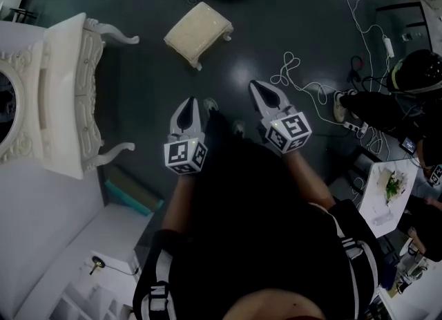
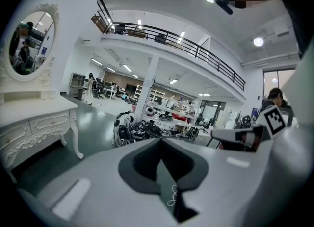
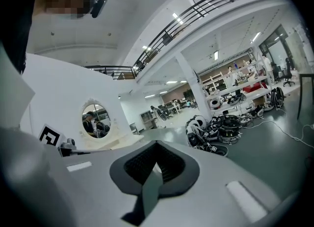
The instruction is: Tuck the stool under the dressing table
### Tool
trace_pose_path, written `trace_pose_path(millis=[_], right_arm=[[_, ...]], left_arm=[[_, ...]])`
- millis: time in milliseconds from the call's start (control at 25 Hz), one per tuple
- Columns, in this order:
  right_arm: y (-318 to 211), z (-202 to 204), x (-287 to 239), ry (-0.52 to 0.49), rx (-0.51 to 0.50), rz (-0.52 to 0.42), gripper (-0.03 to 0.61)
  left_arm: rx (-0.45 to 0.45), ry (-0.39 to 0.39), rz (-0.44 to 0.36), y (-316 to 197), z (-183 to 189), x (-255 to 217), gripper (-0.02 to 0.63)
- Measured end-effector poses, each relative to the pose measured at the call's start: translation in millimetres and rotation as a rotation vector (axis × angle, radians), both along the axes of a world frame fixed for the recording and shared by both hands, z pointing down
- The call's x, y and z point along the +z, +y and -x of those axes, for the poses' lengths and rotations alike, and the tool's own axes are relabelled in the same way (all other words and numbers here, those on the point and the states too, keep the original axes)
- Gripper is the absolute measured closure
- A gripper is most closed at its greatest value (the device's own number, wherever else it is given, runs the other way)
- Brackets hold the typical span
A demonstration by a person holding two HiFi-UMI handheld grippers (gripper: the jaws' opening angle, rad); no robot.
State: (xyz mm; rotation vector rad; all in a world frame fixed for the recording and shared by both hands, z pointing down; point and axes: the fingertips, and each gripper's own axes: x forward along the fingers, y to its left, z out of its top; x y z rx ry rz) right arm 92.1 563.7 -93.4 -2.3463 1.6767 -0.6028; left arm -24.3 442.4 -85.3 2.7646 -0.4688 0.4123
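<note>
Both tools are hanging out in front of the person, the left tool [image 1: 188,104] and the right tool [image 1: 261,89] side by side, and each one is clenched tight with nothing between its jaws. The stool [image 1: 199,30] is sitting on the dark floor [image 1: 148,97] ahead of them, well apart from both tools and well apart from the dressing table [image 1: 69,90], which is standing off to the left of the head view. The stool is also lying skew to the table's open front, so nothing is lined up yet.

Here is where it is looking risky. With clenched tips the likely move is a shove, and a shove landing off-centre is going to spin that stool rather than slide it. Pushing high on the soft cushion is asking for a tip-over, since the legs may drag on the floor.

The gap is another worry: the table's curled legs [image 1: 116,151] are flaring outward, and a stool coming in crooked is probably going to clip one and jam, or nudge the table.

And watch that white cable [image 1: 295,77] looping on the floor just beside the right tool; a step that way is risking a snag.
</note>
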Motion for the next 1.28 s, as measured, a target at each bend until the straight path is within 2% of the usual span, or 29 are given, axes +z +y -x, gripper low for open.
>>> trace_pose_path(millis=[560, 960, 1280], right_arm=[[-83, -43, -9, -0.003, 0.031, 0.003, 0.580], [-134, -64, -1, -0.006, 0.049, 0.047, 0.580], [-166, -101, 9, -0.018, 0.017, 0.065, 0.580]], left_arm=[[0.061, -0.008, 0.043, -86, -41, 10, 0.604], [0.086, -0.005, 0.083, -139, -61, 21, 0.604], [0.048, -0.027, 0.119, -167, -85, 33, 0.604]])
